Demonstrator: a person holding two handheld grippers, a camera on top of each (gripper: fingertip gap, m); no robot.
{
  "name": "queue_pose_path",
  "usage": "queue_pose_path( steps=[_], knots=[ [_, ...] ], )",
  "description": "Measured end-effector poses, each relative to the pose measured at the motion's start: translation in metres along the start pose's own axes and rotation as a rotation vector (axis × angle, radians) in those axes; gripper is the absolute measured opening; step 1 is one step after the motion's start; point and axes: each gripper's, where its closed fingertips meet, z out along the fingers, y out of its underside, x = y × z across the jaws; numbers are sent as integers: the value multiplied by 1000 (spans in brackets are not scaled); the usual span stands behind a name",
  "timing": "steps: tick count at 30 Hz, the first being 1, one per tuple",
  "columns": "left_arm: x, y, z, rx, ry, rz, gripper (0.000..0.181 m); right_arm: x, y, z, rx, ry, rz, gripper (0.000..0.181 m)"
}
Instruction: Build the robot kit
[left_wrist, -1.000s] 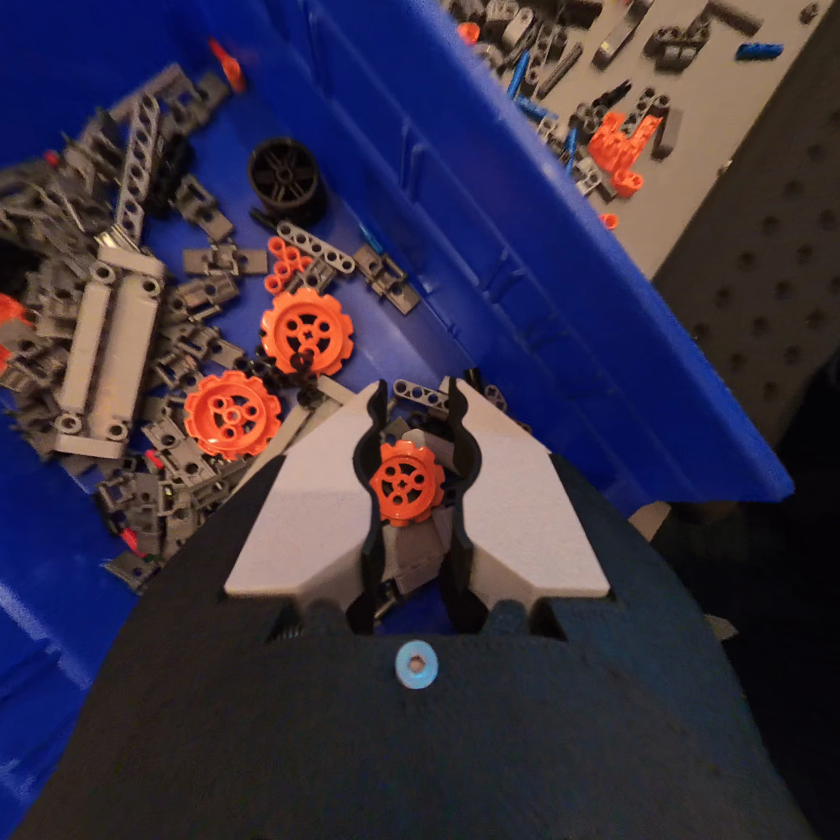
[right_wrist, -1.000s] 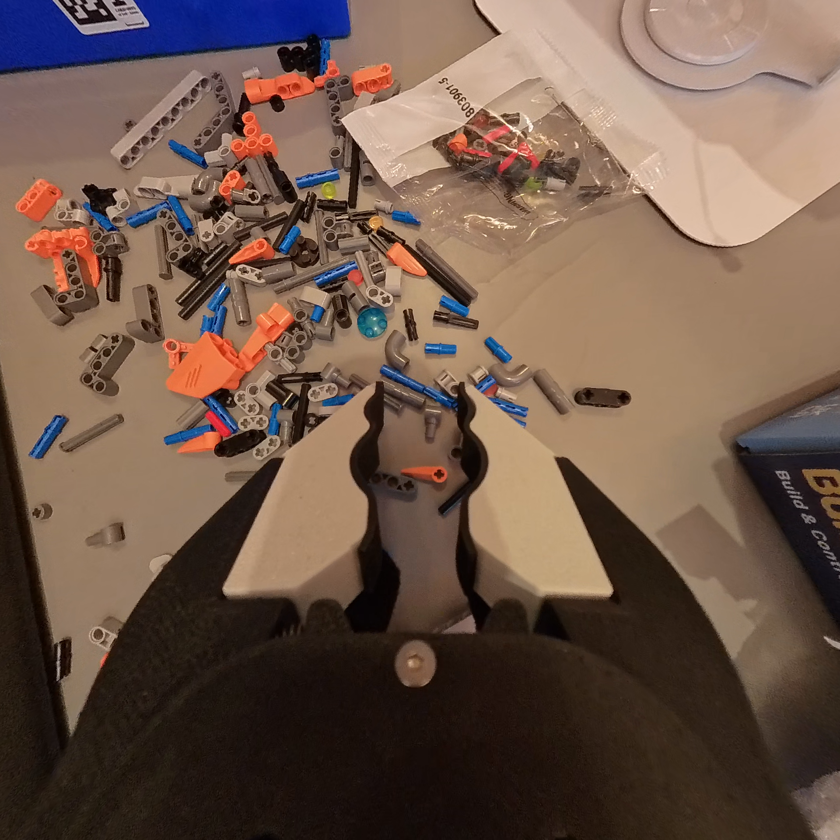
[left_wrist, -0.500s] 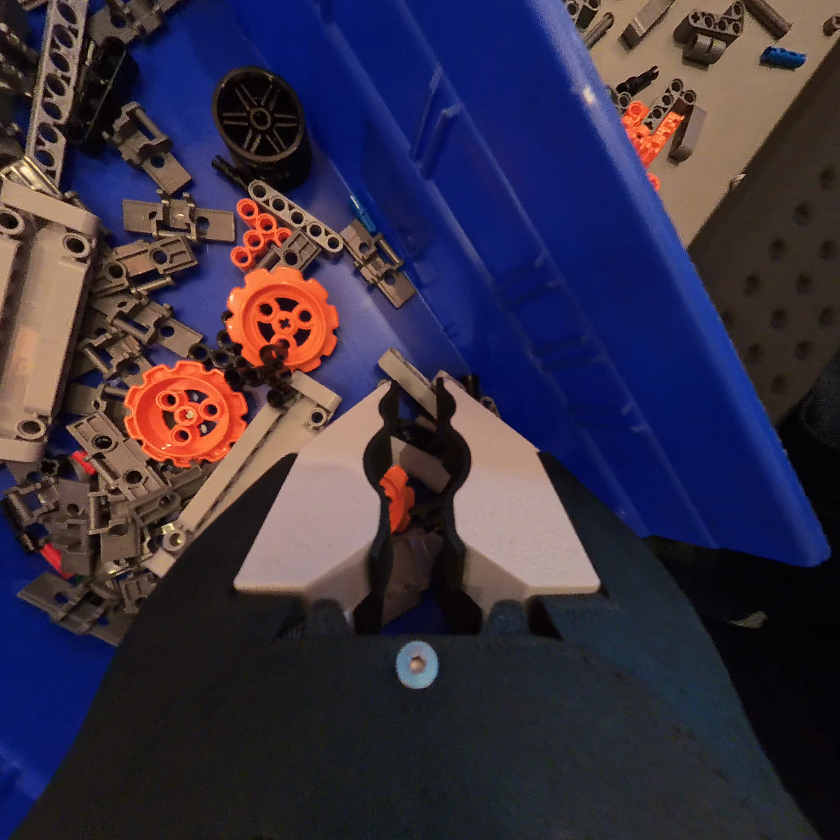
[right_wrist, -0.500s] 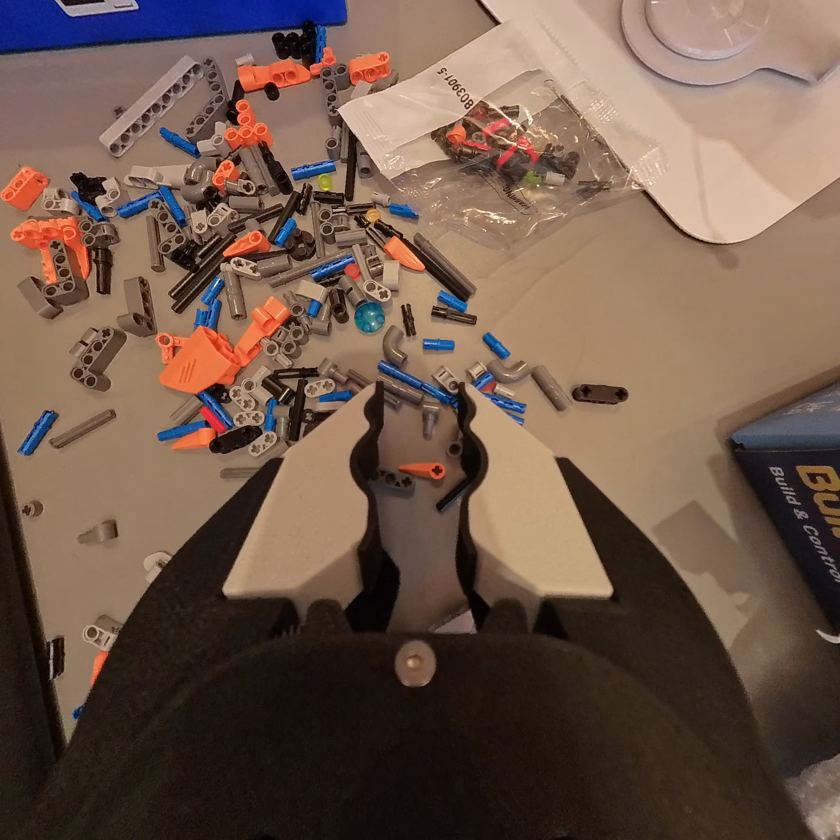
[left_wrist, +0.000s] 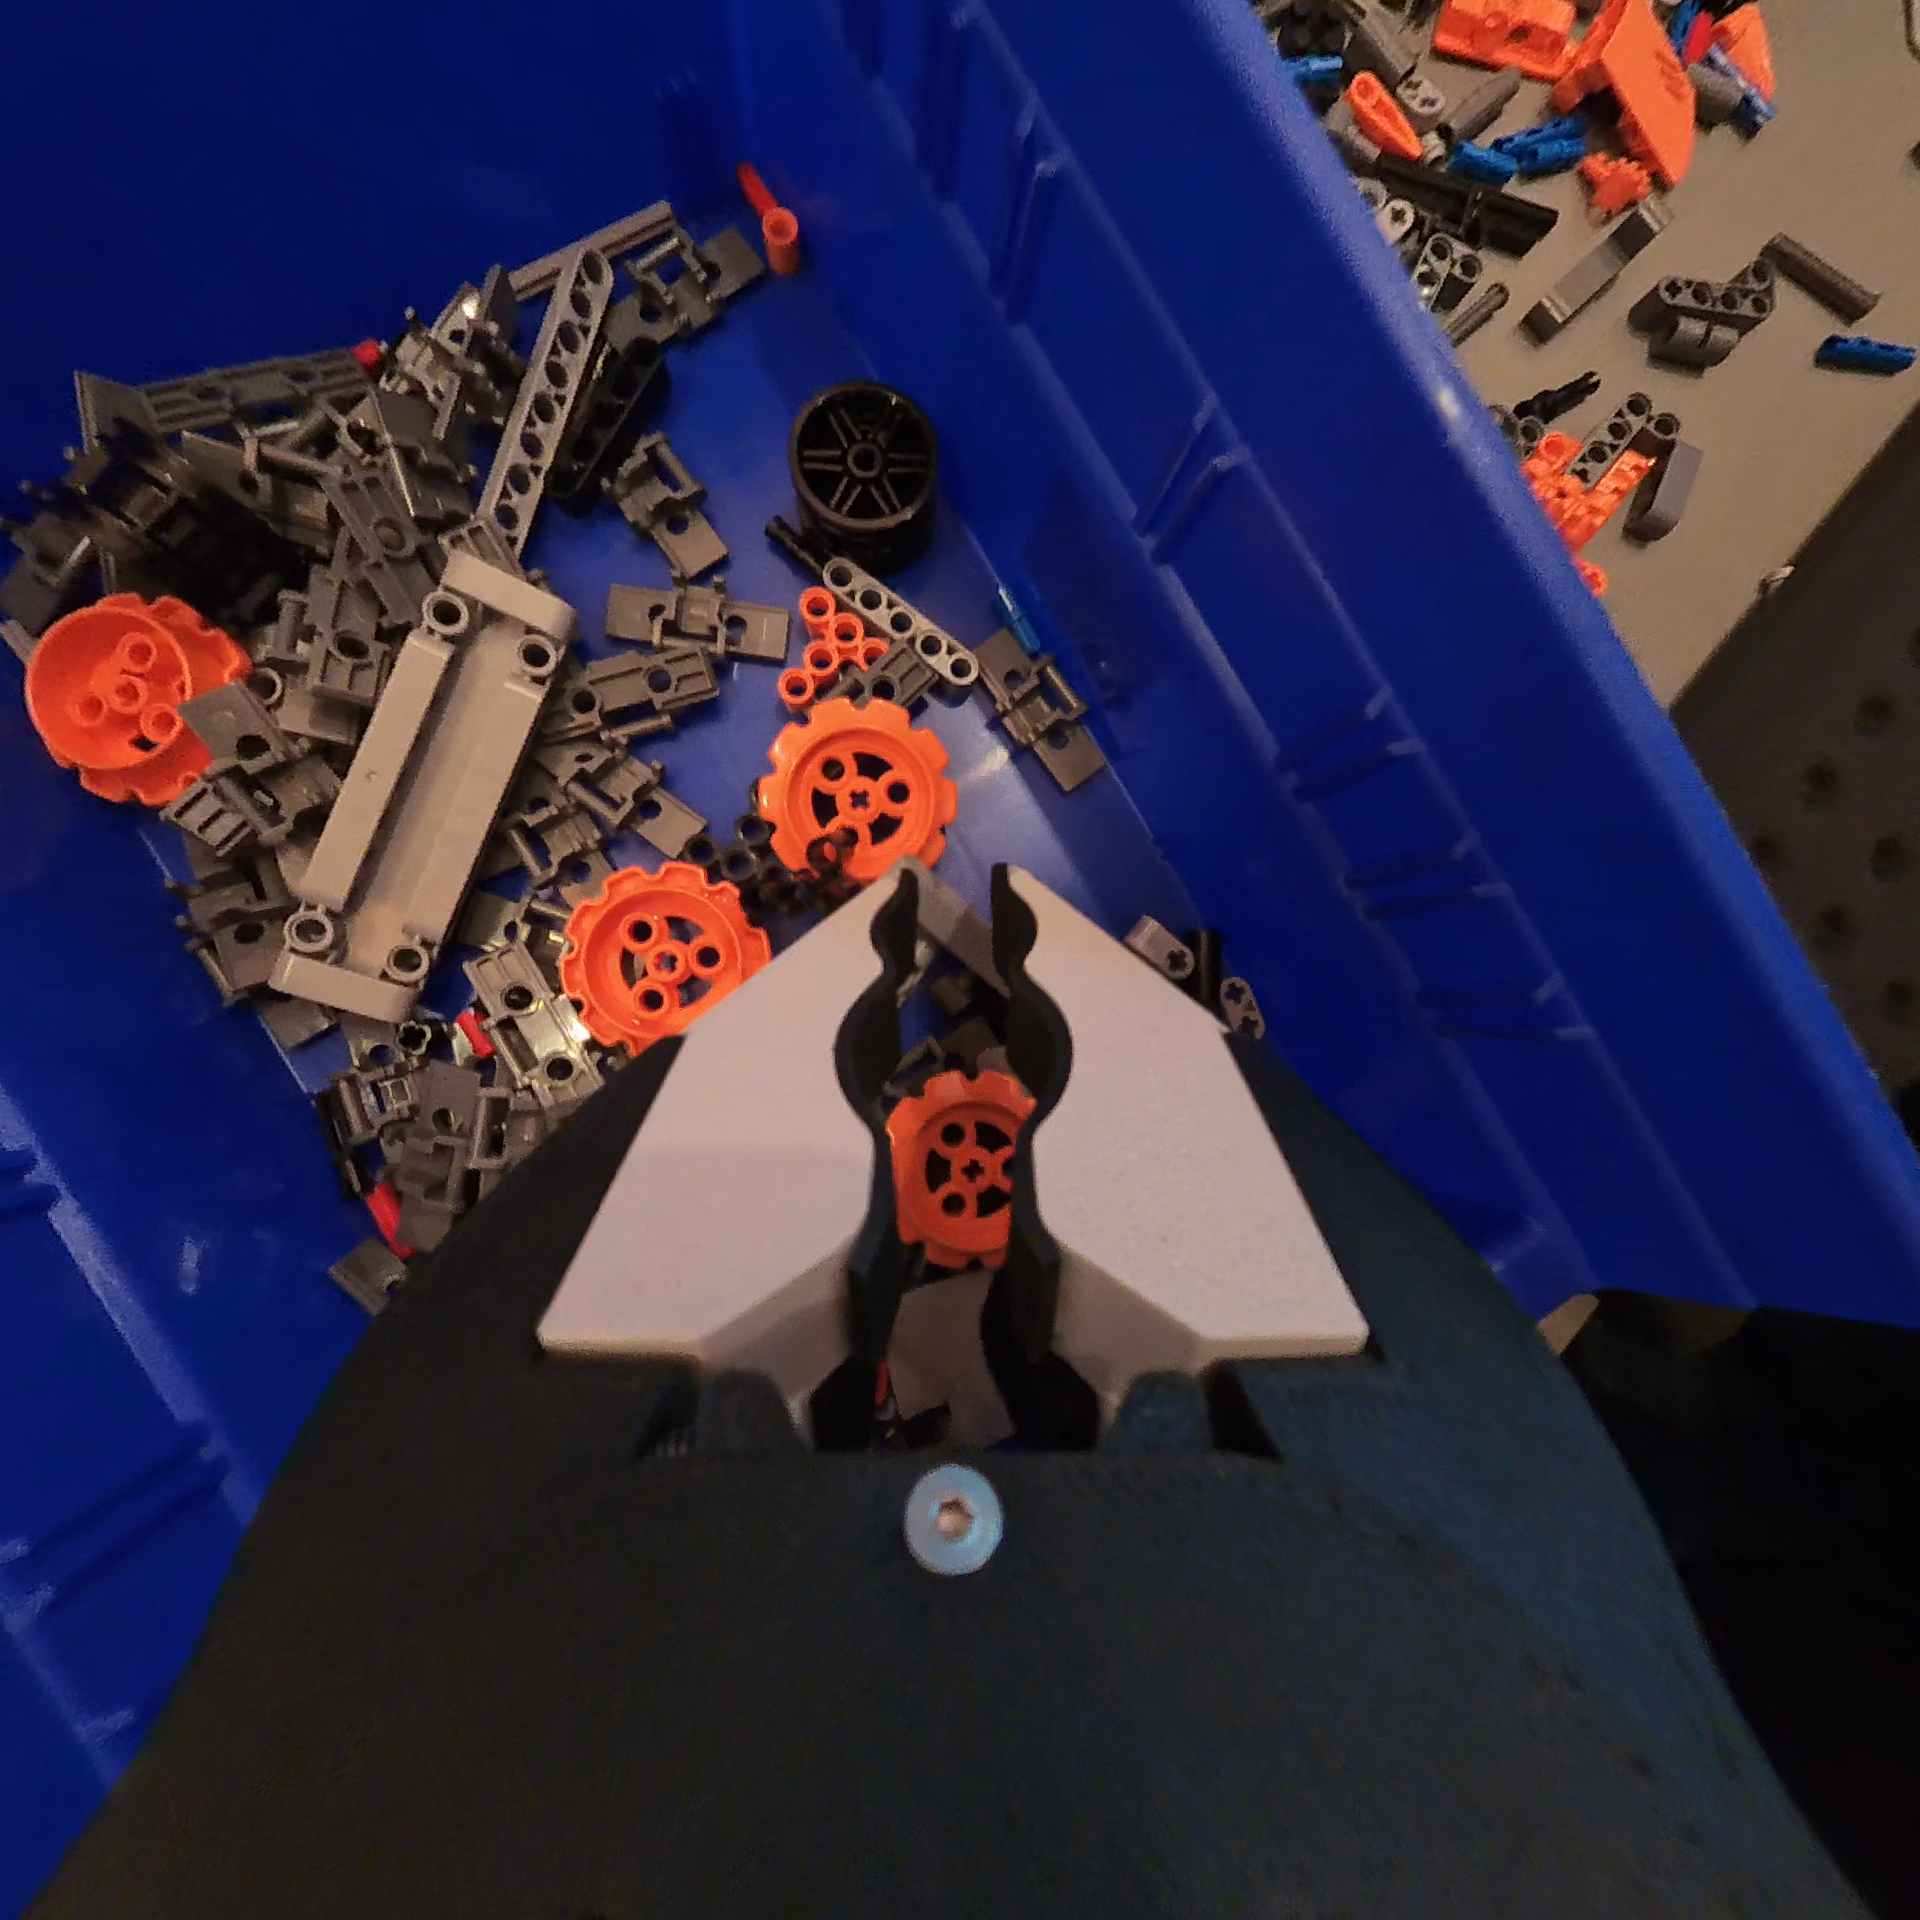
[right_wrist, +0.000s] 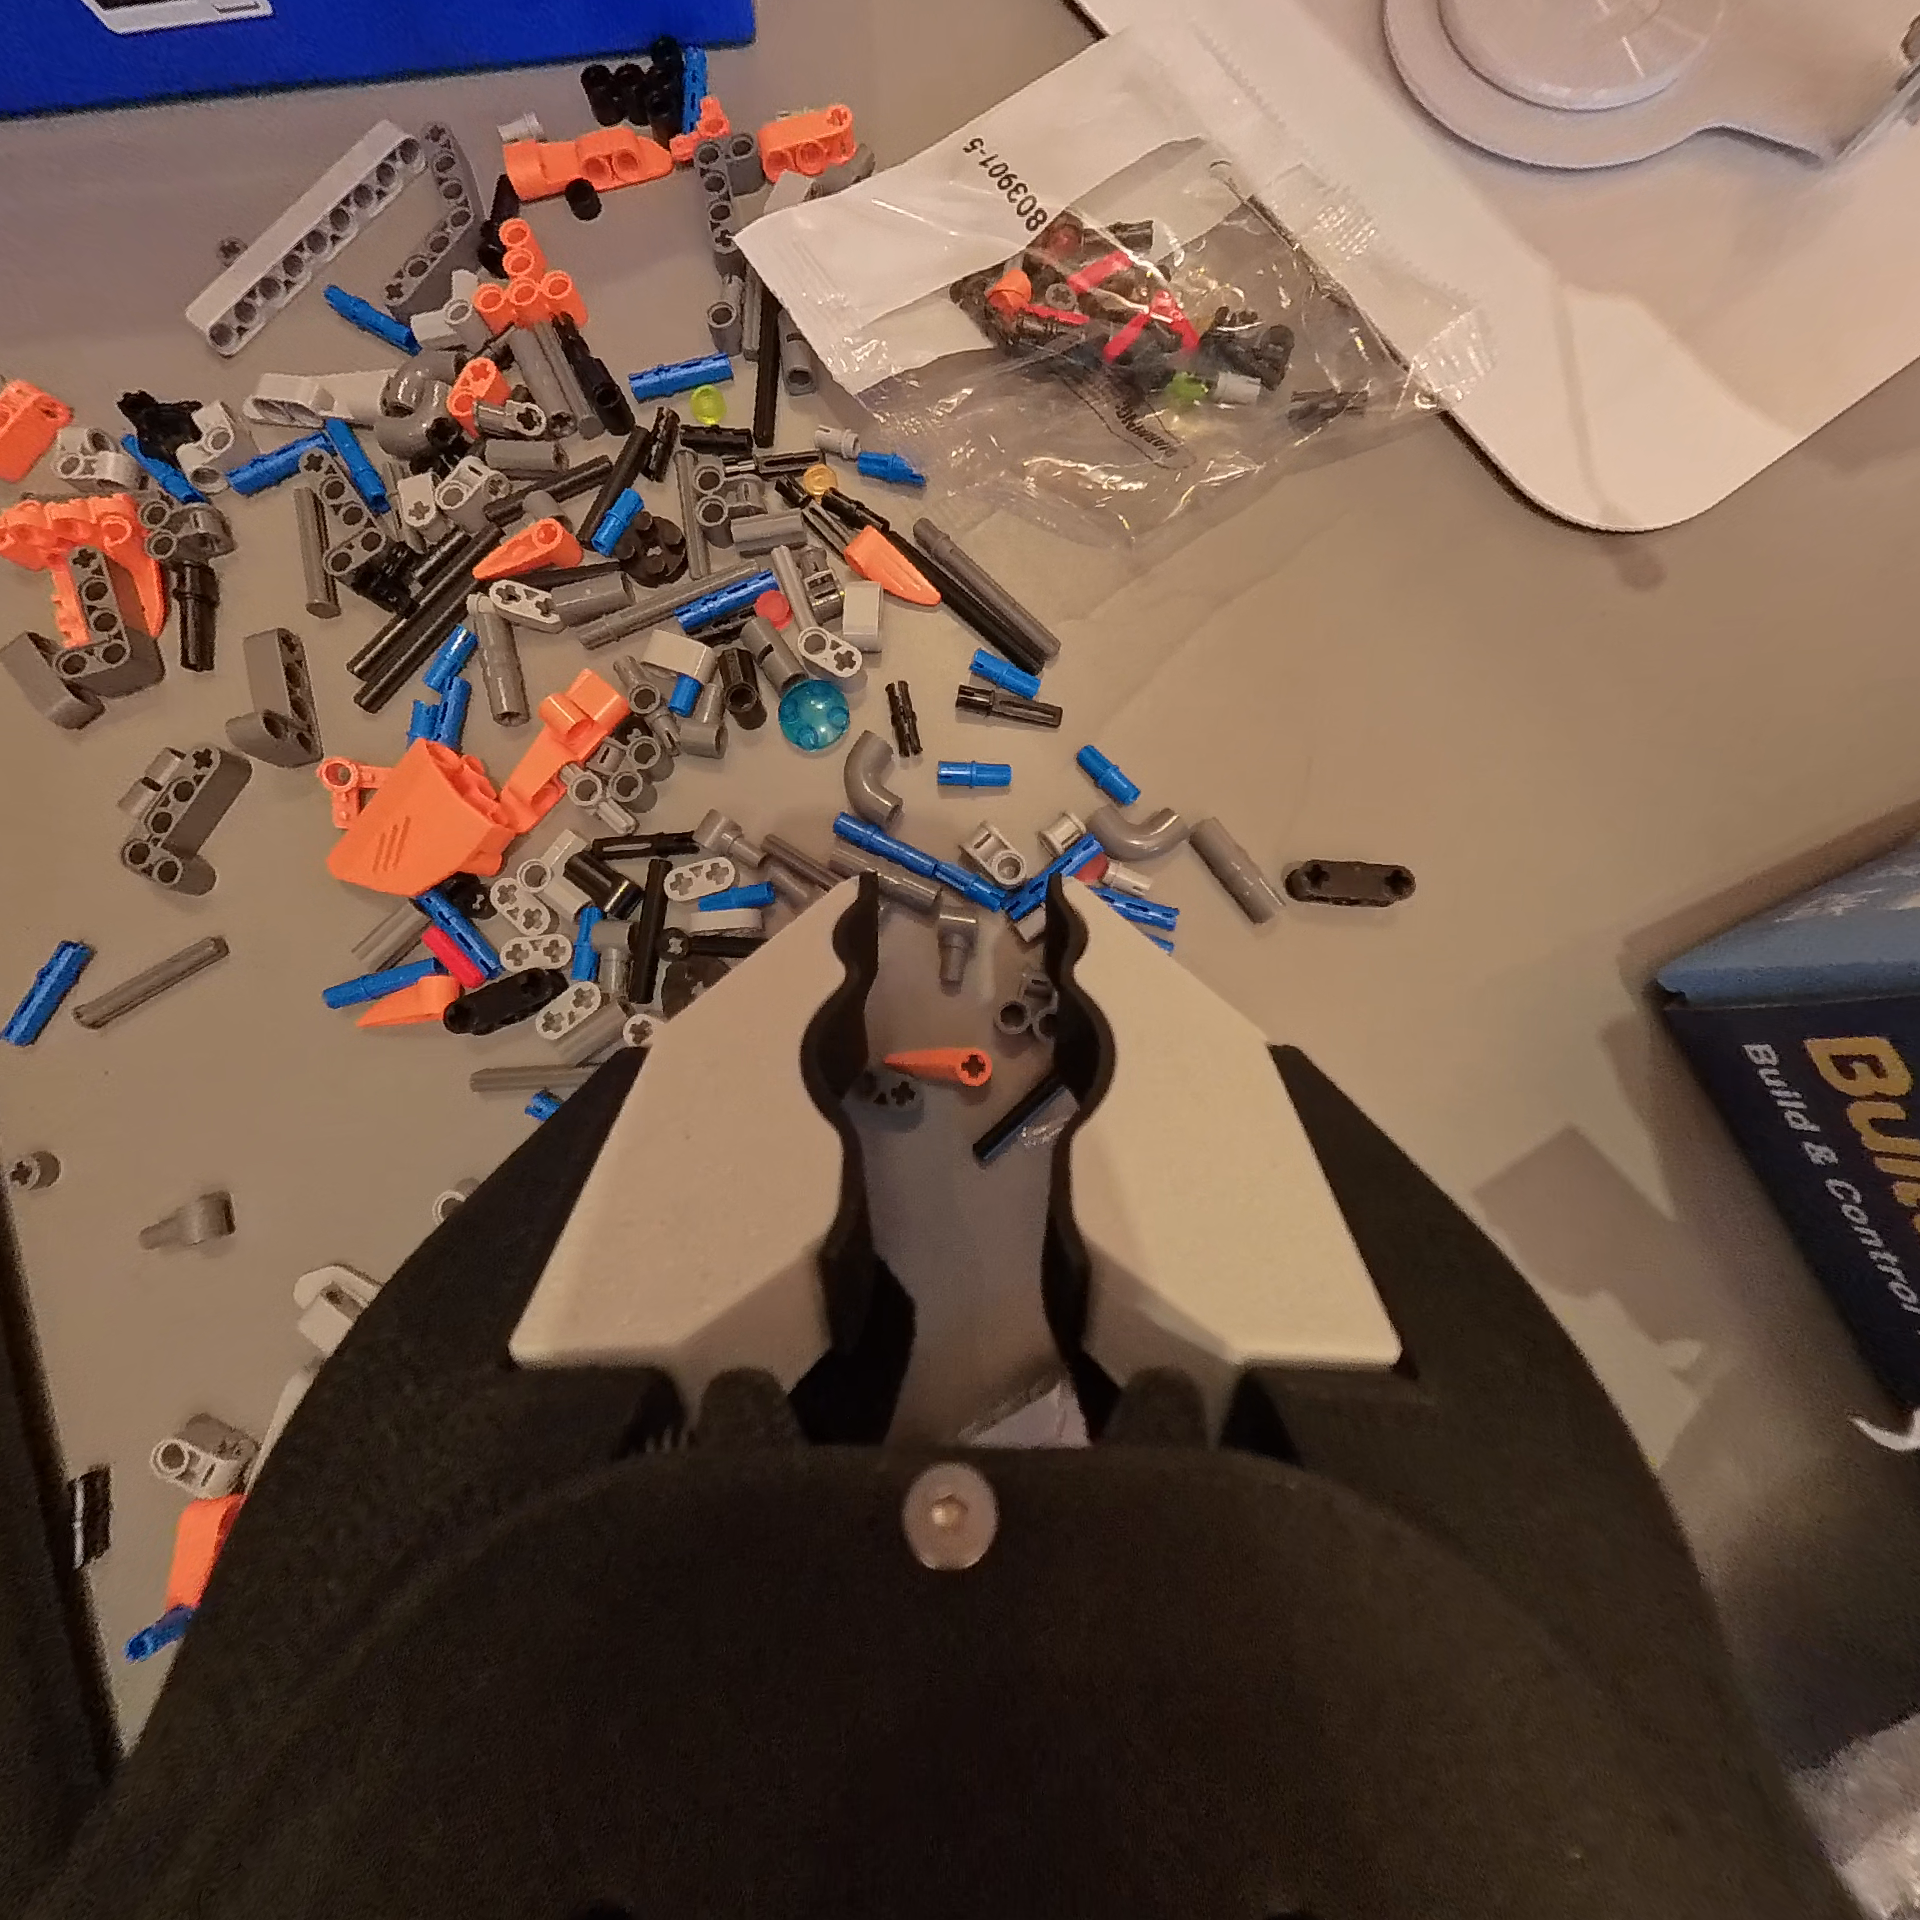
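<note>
Orange toothed wheel (left_wrist: 961, 1169) sits pinched edgewise in our left tool (left_wrist: 954, 914) above the blue bin (left_wrist: 1299, 623), while our right tool (right_wrist: 961, 904) hangs spread over counter (right_wrist: 1455, 727) parts.

looks like a hobby or lab workbench for sorting toy building parts: grey tabletop (right_wrist: 1455, 727) strewn with small plastic pins and beams (right_wrist: 582, 582), a blue storage bin (left_wrist: 1247, 520) of grey links and orange gears, a sealed parts bag (right_wrist: 1122, 312), a perforated dark panel (left_wrist: 1829, 790) alongside.
</note>
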Motion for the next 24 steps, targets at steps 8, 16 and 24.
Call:
queue_pose_path(
  steps=[8, 16, 24],
  knots=[
    [5, -40, 22, 28, 48, 41, 19, -1, 0, 1, -2, -4, -9, 29],
    [-2, -37, 57, -88, -7, -45, 11, -10, -4, -1, 2, -18, -40, 30],
    [-14, -34, 47, -81, -125, -71, 15, -16, -9, -5, 7, -14, -72, 29]
  ],
)
